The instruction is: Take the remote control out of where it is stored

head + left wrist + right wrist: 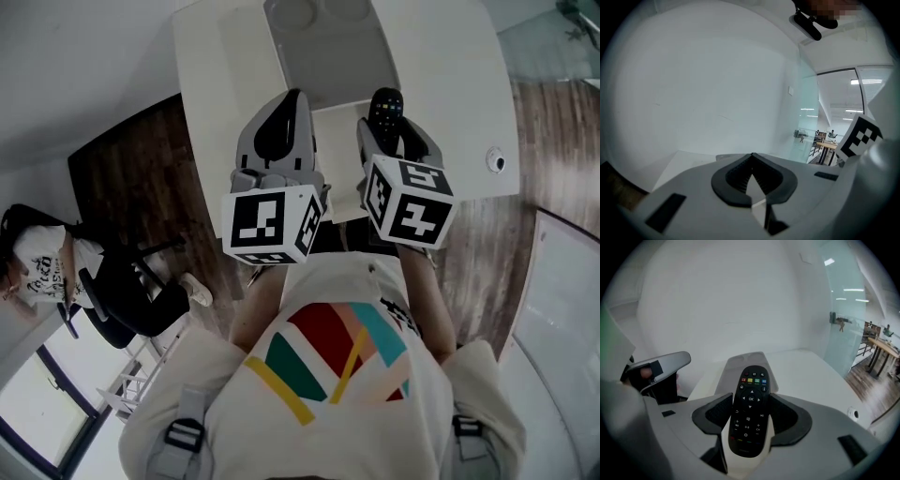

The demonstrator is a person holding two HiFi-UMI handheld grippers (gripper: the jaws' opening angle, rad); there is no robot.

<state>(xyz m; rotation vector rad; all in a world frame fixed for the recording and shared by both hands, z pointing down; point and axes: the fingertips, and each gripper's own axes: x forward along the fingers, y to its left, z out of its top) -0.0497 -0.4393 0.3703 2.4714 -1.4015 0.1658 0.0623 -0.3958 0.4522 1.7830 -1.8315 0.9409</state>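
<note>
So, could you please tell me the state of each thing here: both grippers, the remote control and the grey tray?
left gripper, shut, empty.
right gripper, shut on the remote control.
remote control, held in the air, buttons facing up.
grey tray, lying on the white table, without the remote control.

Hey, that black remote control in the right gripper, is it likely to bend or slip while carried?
Probably stiff: the remote control looks like a straight hard shell between the jaws of the right gripper. Its smooth rounded sides might slip, though ribbed pads press them. Its button end overhangs the jaws, so it could tilt.
</note>
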